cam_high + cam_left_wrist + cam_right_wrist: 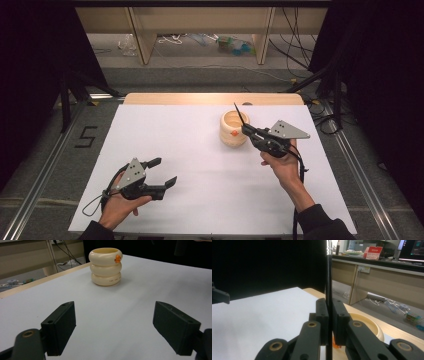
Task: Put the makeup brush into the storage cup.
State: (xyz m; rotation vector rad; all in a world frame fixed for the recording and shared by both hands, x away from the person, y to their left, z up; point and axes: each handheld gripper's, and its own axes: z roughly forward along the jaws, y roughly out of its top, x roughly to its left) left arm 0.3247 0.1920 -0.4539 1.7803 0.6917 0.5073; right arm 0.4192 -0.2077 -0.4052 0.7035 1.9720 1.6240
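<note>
A cream pot (pixel 234 129) shaped like three stacked rings, with an orange dot on its side, stands on the white table top (pixel 175 145) at the back right. My right gripper (pixel 246 129) is beside the pot's right rim, shut on a thin black stick (pixel 239 114) that points up and back over the pot's mouth. In the right gripper view the stick (pixel 328 277) runs straight up between the closed jaws (pixel 328 305), with the pot (pixel 367 326) just behind them. My left gripper (pixel 165 171) rests open near the front left, empty. In its view the pot (pixel 106 266) stands far ahead between the pads (pixel 60 327).
A wooden strip (pixel 210 98) edges the table's far side. Beyond it are desk legs, cables and small items on the floor (pixel 230 45). Metal rails (pixel 45 170) run along both sides, and a "5" (pixel 86 136) is marked on the floor at the left.
</note>
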